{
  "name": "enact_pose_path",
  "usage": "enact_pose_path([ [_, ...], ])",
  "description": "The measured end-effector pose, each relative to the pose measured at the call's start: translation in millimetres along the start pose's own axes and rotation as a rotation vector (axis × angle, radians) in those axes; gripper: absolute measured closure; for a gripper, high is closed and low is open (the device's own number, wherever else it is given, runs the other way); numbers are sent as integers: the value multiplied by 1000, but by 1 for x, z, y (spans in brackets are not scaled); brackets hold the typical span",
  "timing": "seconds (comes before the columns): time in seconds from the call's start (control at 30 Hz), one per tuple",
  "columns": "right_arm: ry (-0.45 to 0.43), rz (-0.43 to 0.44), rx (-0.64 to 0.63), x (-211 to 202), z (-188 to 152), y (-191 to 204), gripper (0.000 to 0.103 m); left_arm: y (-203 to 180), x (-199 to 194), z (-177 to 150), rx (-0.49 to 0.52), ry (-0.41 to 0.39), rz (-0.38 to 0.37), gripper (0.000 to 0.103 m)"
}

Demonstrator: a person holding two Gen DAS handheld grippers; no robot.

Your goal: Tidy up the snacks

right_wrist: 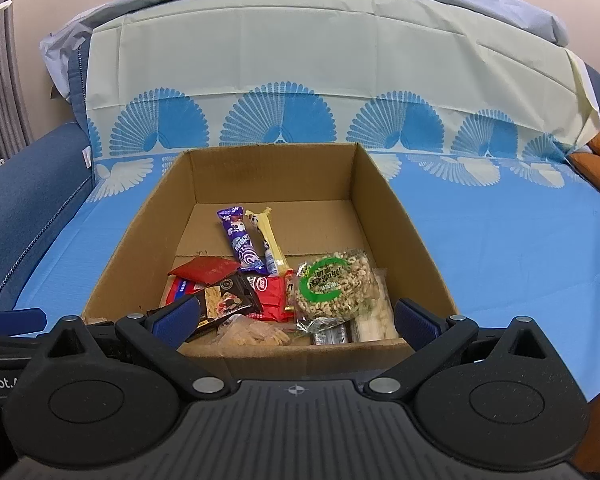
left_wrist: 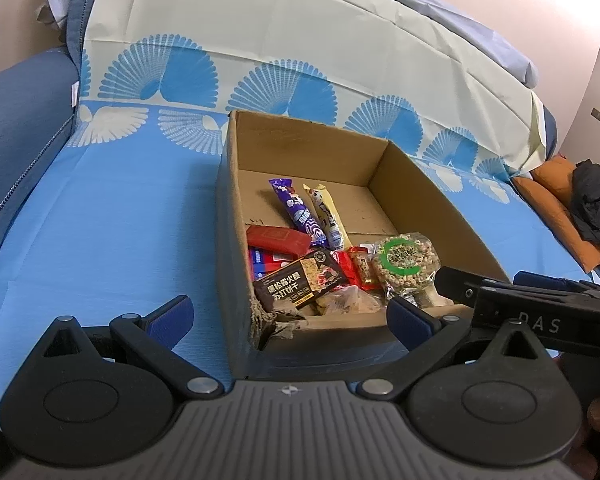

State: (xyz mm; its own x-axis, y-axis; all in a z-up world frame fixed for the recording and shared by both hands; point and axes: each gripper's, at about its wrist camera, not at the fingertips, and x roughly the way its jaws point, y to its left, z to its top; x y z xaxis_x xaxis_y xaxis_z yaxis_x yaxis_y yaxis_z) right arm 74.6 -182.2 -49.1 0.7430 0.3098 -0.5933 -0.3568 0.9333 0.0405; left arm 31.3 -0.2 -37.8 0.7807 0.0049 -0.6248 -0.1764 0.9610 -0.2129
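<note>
An open cardboard box (left_wrist: 228,216) (right_wrist: 404,220) sits on the blue sheet. Inside lie several snacks: a purple stick pack (left_wrist: 296,212) (right_wrist: 242,246), a cream stick pack (left_wrist: 330,216) (right_wrist: 270,242), a red pack (left_wrist: 278,238) (right_wrist: 204,270), a black cracker pack (left_wrist: 300,284) (right_wrist: 230,300) and a round puffed-grain cake in clear wrap (left_wrist: 406,266) (right_wrist: 332,284). My left gripper (left_wrist: 290,318) is open and empty before the box's near left corner. My right gripper (right_wrist: 296,320) is open and empty over the box's near edge; it also shows in the left wrist view (left_wrist: 540,304).
The box stands on a bed or sofa with a blue and cream fan-pattern cover (right_wrist: 500,248). A blue padded arm (left_wrist: 20,112) rises at the left. An orange cushion (left_wrist: 552,196) with dark clothing (left_wrist: 596,208) lies at the right. The box's near left corner (left_wrist: 276,320) is torn.
</note>
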Motion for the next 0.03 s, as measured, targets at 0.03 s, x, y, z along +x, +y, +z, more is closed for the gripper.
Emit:
enact_pose_path([
  [0.03,2,-5,3,0,0,-1,1,-1,0,1,2,2,-3,0],
])
